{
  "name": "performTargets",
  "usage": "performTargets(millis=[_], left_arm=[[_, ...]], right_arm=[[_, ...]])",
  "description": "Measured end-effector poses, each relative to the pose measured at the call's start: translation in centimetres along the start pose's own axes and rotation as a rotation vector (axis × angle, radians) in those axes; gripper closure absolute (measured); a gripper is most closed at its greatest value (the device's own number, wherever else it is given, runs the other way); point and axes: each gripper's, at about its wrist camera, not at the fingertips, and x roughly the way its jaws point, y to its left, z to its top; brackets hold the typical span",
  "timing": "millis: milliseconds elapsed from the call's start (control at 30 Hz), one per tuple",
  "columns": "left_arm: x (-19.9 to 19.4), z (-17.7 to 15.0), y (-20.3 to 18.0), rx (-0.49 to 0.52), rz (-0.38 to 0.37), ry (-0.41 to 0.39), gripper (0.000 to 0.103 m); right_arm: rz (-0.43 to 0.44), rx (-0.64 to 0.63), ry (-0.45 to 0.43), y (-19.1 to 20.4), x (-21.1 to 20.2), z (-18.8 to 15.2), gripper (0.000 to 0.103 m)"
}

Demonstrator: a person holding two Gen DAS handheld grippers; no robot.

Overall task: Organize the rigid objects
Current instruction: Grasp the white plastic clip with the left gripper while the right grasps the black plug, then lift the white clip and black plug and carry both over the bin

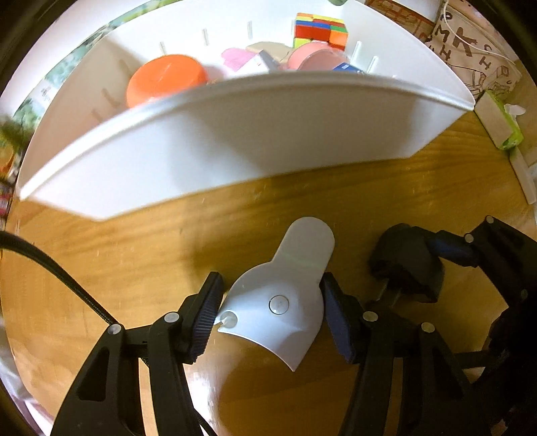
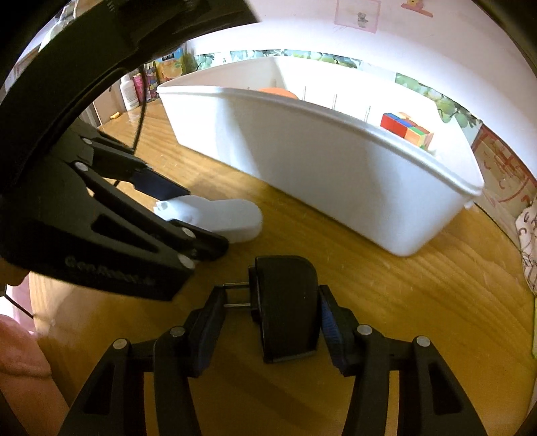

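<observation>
My left gripper [image 1: 270, 305] is shut on a white plastic adapter [image 1: 285, 295] with round metal pins, held just above the wooden table [image 1: 134, 255]. It also shows in the right wrist view [image 2: 218, 218]. My right gripper [image 2: 268, 315] is shut on a black plug adapter [image 2: 287, 305], with its two metal prongs against the left pad. The black plug adapter also shows in the left wrist view [image 1: 406, 261]. A white bin [image 1: 235, 134] stands ahead of both grippers and holds an orange bowl [image 1: 166, 78], a colour cube [image 1: 320, 30] and a pink cup [image 1: 313, 55].
A green tissue pack [image 1: 500, 124] and a printed cloth bag [image 1: 470, 43] lie right of the bin. Bottles [image 2: 134, 87] stand at the far left by the wall. A black cable [image 1: 57, 268] crosses the table on the left. A hand [image 2: 20, 362] shows at the lower left.
</observation>
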Motion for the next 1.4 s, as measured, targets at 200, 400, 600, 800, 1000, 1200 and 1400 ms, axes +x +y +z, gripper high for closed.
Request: performTargets(millis=[200, 400, 600, 800, 1000, 1200, 1400], left_arm=[[-0.9, -3.2, 0.3, -0.055, 0.003, 0.017, 0.041], [-1.7, -6.5, 0.6, -0.091, -0.012, 0.025, 0.041], [-2.4, -9.7, 1.3, -0.142, -0.028, 0.035, 0.042], [-4.1, -10.9, 2.0, -0.164, -0.010, 0.025, 0.042], [-5.8, -9.3, 3.0, -0.161, 0.011, 0.008, 0.042], [-7.4, -7.1, 2.8, -0.151, 0.037, -0.026, 0.042], [-9.5, -4.7, 3.9, -0.133, 0.053, -0.081, 0.042]], right_arm=[[-0.020, 0.014, 0.024, 0.4, -1.2, -1.7, 0.049], [-0.045, 0.053, 0.041, 0.9, -2.8, -3.8, 0.049], [-0.042, 0.099, 0.031, 0.9, -4.5, -5.3, 0.049], [-0.036, 0.132, 0.023, 1.0, -5.6, -5.6, 0.049], [-0.029, 0.146, -0.003, 0.8, -6.6, -4.8, 0.049], [-0.032, 0.143, -0.029, 0.3, -7.1, -2.8, 0.049], [-0.049, 0.141, -0.079, -0.2, -7.8, 0.3, 0.049]])
